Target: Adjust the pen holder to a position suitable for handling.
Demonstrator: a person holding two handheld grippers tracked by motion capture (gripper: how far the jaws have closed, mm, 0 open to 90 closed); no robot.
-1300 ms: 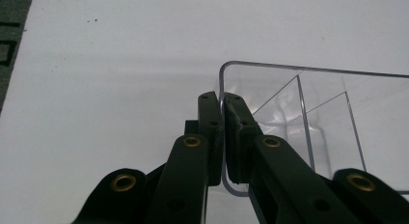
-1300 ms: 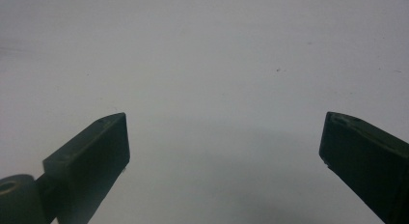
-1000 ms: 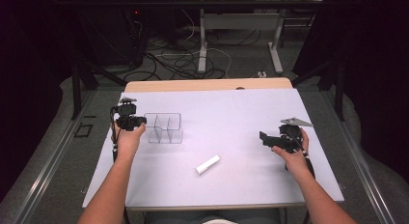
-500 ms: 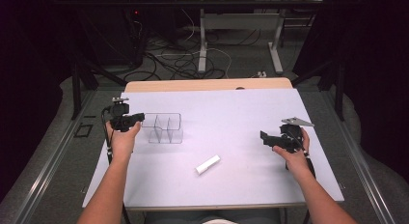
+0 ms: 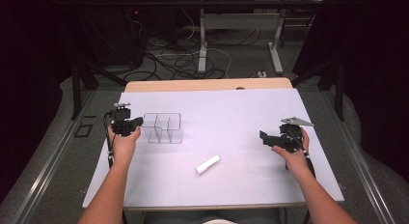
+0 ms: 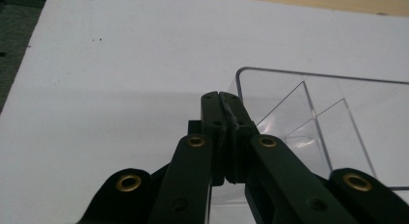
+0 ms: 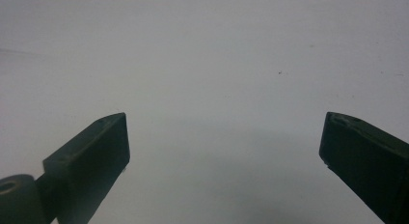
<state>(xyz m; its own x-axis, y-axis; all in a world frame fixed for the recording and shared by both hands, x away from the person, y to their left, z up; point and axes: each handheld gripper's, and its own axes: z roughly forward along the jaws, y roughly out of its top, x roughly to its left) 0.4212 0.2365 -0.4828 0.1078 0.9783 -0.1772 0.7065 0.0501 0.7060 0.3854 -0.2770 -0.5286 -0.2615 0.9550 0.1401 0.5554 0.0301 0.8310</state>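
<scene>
Left hand-held gripper [image 6: 223,96] clenched, has just been closing, nothing visibly between jaws, beside clear divided box [image 5: 164,128]; may knock it. Right hand-held gripper [image 7: 224,137] released.

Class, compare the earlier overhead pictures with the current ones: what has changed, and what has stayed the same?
The left gripper has shifted slightly toward the clear divided box, and its jaws have just been closing; they now meet at the box's near wall, apparently pinching it. The right gripper rests open on the table as before. The white cylinder and the box lie where they were.
</scene>
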